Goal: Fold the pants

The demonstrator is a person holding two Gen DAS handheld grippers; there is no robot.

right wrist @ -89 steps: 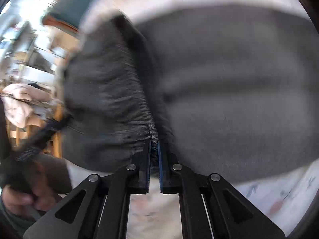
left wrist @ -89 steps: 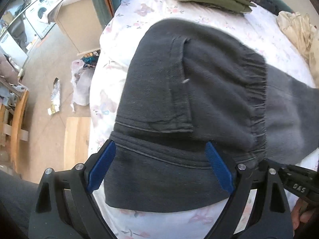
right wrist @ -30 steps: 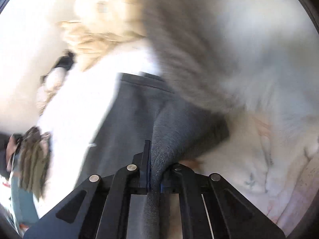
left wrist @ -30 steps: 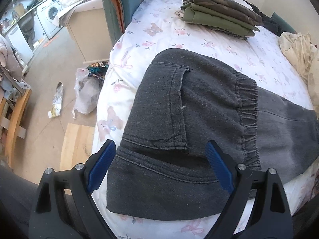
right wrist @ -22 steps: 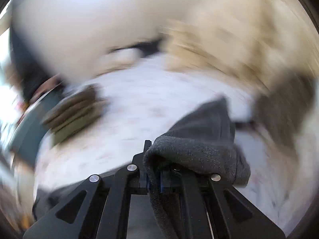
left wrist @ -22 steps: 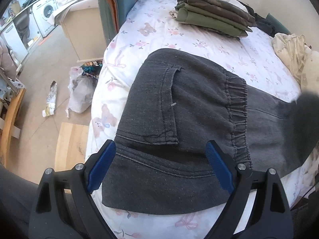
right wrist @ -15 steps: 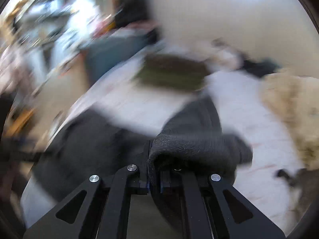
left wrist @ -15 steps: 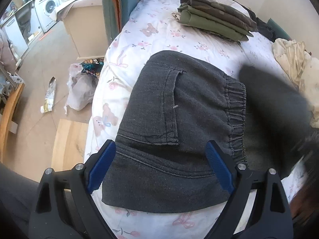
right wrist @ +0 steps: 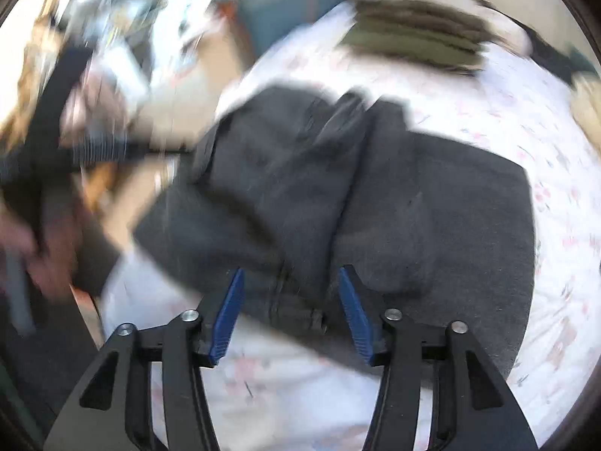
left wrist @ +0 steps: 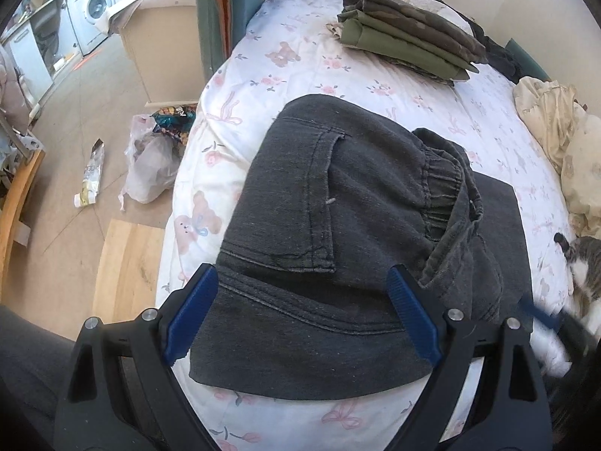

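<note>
- Left wrist view: dark grey pants (left wrist: pixel 349 225) lie folded on the floral bedsheet (left wrist: pixel 300 60).
- Left gripper (left wrist: pixel 300 312) hovers over the pants, jaws wide, gripping nothing.
- Right gripper (right wrist: pixel 291 312) hovers above the pants' near edge, jaws opening, pads off the cloth.

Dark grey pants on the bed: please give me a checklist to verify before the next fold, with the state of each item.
1. Dark grey denim pants lie on the white floral bedsheet: ok.
2. Right gripper free of the cloth: ok, jaws opening, pads not pressing.
3. Left gripper open above the pants: ok.
4. Folded-over leg lies flat: not ok, the elastic waistband bunches up.
5. Grey and white cat away from the pants: not ok, it is close beside them.
6. Hem edges aligned: cannot tell.
</note>
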